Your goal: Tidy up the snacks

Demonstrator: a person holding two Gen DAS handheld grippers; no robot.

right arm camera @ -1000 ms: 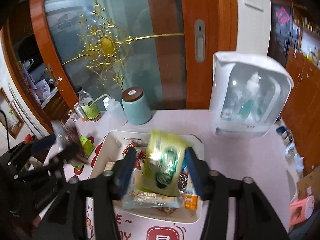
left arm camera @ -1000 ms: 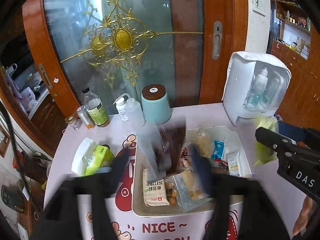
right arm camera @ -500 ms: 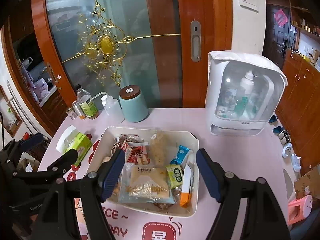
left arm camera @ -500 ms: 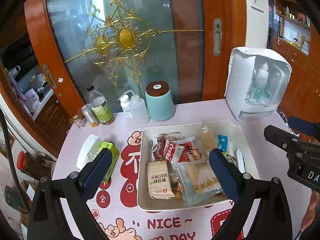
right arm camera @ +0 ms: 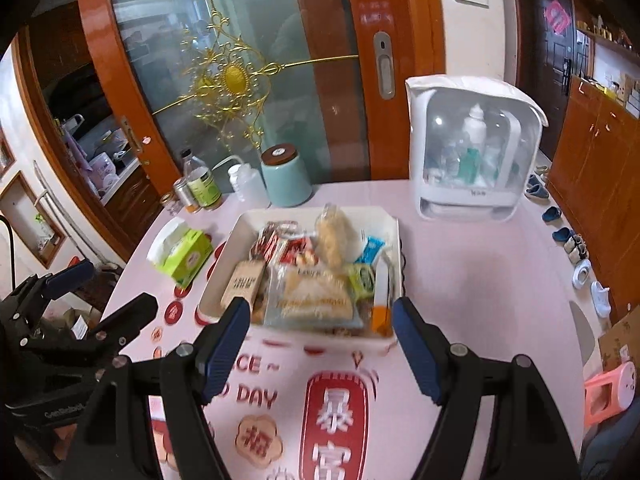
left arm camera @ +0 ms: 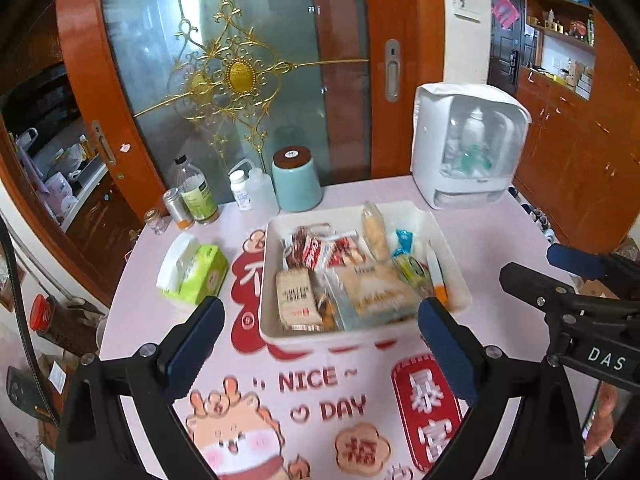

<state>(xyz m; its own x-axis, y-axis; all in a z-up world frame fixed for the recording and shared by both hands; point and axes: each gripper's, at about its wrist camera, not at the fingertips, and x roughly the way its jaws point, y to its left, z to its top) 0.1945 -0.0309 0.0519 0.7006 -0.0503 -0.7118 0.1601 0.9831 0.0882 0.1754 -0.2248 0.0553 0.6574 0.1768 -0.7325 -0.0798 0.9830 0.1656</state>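
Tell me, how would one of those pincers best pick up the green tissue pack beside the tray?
Probably from above, closing the left tool across the narrow sides of the green tissue pack. It lies flat and boxy on the table, apart from the white tray, with room on both flanks.

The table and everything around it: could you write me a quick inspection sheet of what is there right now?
Surface: round pink table with red cartoon prints and the words NICE DAY.
Job's things: white rectangular plastic tray holding wrapped snack packets, all inside it.
Clutter: green tissue box beside the tray; teal ceramic jar with brown lid, bottles and small cans behind it; white cabinet with clear front.
Grippers: left gripper and right gripper both open, empty, short of the tray.
Cables: black cord at the left edge.
Surroundings: orange wooden sliding door with frosted glass and gold ornament; wooden cupboards.
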